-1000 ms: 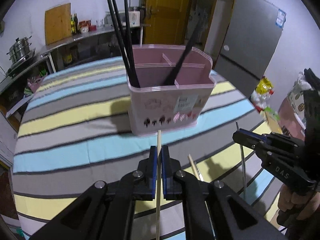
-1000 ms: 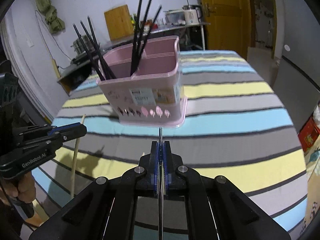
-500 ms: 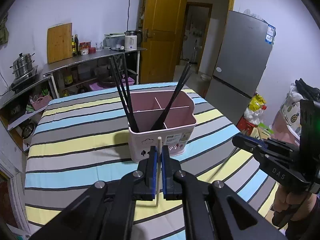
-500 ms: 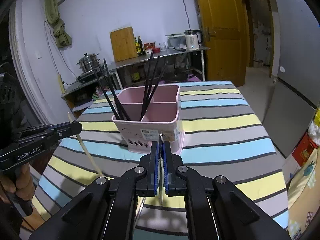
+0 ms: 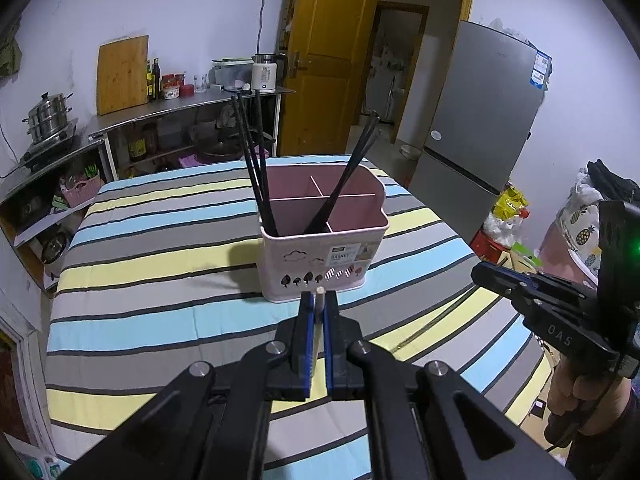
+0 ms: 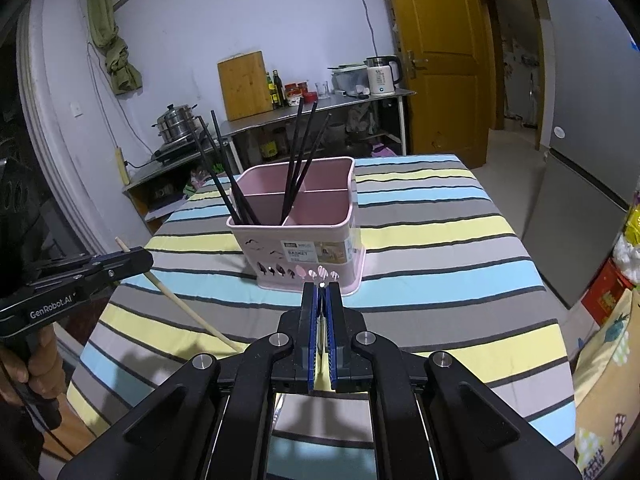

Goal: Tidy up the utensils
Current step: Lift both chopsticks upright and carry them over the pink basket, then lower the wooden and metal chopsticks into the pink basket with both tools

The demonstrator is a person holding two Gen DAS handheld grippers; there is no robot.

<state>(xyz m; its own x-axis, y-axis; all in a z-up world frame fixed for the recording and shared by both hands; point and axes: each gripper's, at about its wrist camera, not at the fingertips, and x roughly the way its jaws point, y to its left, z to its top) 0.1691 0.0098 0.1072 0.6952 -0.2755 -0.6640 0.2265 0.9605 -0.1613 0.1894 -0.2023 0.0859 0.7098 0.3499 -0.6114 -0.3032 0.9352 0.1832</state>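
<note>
A pink utensil basket [image 5: 324, 256] with dividers stands on the striped table; it also shows in the right wrist view [image 6: 304, 240]. Several black chopsticks [image 5: 256, 168] lean in its compartments. My left gripper [image 5: 319, 300] is shut on a pale wooden chopstick [image 6: 188, 312], held above the table in front of the basket. My right gripper [image 6: 321, 292] is shut on a thin metal utensil [image 6: 321, 285], seen end-on; its far end hangs below the gripper, mostly hidden. Both grippers hover apart from the basket.
The striped tablecloth [image 5: 140, 272] covers the table. A steel counter [image 6: 320, 108] with a kettle, bottles and cutting board stands behind. A grey fridge [image 5: 480, 132] is at the right, bags beside it.
Both grippers have risen and pulled back from the basket, lifting the wooden chopstick and the metal utensil off the table. The basket now looks smaller and farther.
</note>
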